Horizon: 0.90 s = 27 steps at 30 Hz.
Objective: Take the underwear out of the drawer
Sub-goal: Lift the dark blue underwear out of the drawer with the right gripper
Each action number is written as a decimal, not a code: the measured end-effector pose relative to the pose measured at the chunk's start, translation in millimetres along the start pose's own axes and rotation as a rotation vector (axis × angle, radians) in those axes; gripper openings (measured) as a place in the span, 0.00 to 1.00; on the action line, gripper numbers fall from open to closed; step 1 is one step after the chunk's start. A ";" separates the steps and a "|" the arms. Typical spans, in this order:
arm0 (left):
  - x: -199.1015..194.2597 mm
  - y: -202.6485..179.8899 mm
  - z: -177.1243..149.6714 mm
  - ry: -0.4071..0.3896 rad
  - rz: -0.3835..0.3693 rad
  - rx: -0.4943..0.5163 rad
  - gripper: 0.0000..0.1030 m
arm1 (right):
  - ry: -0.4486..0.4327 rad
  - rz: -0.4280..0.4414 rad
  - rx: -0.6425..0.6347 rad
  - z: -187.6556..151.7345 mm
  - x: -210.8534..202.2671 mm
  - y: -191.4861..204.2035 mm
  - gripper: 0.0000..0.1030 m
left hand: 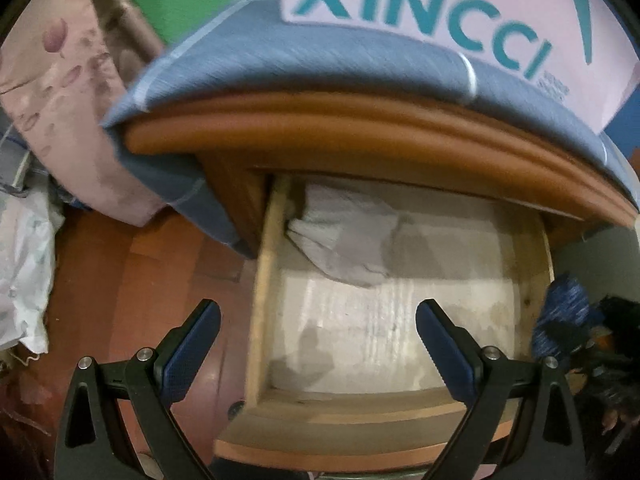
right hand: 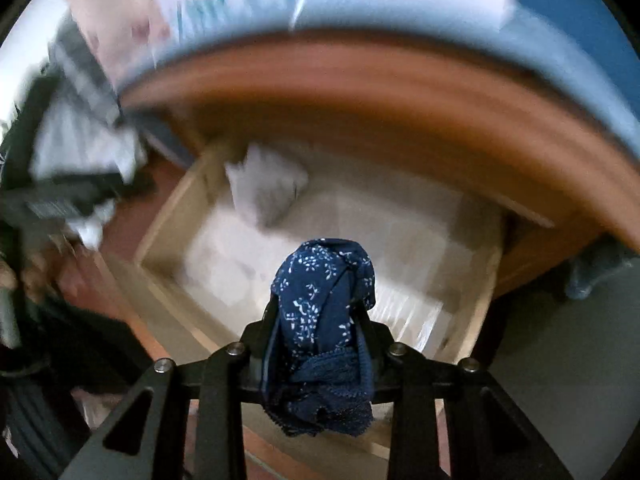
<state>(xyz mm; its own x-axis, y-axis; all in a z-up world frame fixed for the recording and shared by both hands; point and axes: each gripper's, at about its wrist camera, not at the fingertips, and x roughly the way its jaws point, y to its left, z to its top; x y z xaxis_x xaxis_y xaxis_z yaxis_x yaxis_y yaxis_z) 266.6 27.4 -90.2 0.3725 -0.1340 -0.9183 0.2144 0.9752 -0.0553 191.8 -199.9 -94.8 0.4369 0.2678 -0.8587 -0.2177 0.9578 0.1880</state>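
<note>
The wooden drawer [left hand: 264, 280] stands pulled out below the bed frame, and a pale folded cloth [left hand: 344, 236] lies in its far left corner. My left gripper [left hand: 318, 312] hangs open above the drawer's left wall with nothing between its fingers. In the right wrist view my right gripper [right hand: 320, 292] is shut on dark blue underwear [right hand: 320, 312] with white flower print and lace trim, held up above the drawer [right hand: 168, 220]. The bundle hides most of both fingers. The blue underwear [left hand: 560, 316] and the dark right gripper also show at the right edge of the left wrist view.
An orange-brown bed frame rail [left hand: 360, 128] overhangs the drawer, with a blue sheet [left hand: 280, 60] and a pink printed bag [left hand: 460, 12] on top. A pink floral quilt [left hand: 64, 92] hangs at the left over the red-brown wooden floor [left hand: 132, 288]. A white plastic bag [left hand: 24, 264] lies there.
</note>
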 end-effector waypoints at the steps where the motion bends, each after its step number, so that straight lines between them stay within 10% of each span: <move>1: 4.0 -4.4 -0.6 0.009 -0.005 0.012 0.94 | -0.045 -0.004 0.021 3.7 -9.9 -9.0 0.31; 7: 25.3 -22.3 -2.2 0.051 -0.015 0.042 0.95 | -0.252 0.021 0.125 9.2 -49.9 -37.8 0.31; 12: 50.8 -46.0 -7.5 0.141 0.007 0.174 0.96 | -0.280 0.037 0.176 8.3 -54.8 -48.7 0.31; 17: 65.5 -81.4 -15.1 0.106 0.182 0.474 0.96 | -0.300 0.060 0.206 4.4 -67.5 -62.7 0.31; 27: 86.1 -99.4 -4.9 0.039 0.174 0.589 0.99 | -0.319 0.102 0.274 0.9 -70.0 -75.0 0.31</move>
<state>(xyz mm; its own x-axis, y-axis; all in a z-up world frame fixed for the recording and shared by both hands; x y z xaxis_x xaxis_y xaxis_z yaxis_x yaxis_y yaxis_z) 272.9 -80.2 -165.7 0.4160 0.0362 -0.9086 0.6204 0.7193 0.3127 178.3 -290.4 -48.3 0.6822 0.3403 -0.6472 -0.0530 0.9058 0.4204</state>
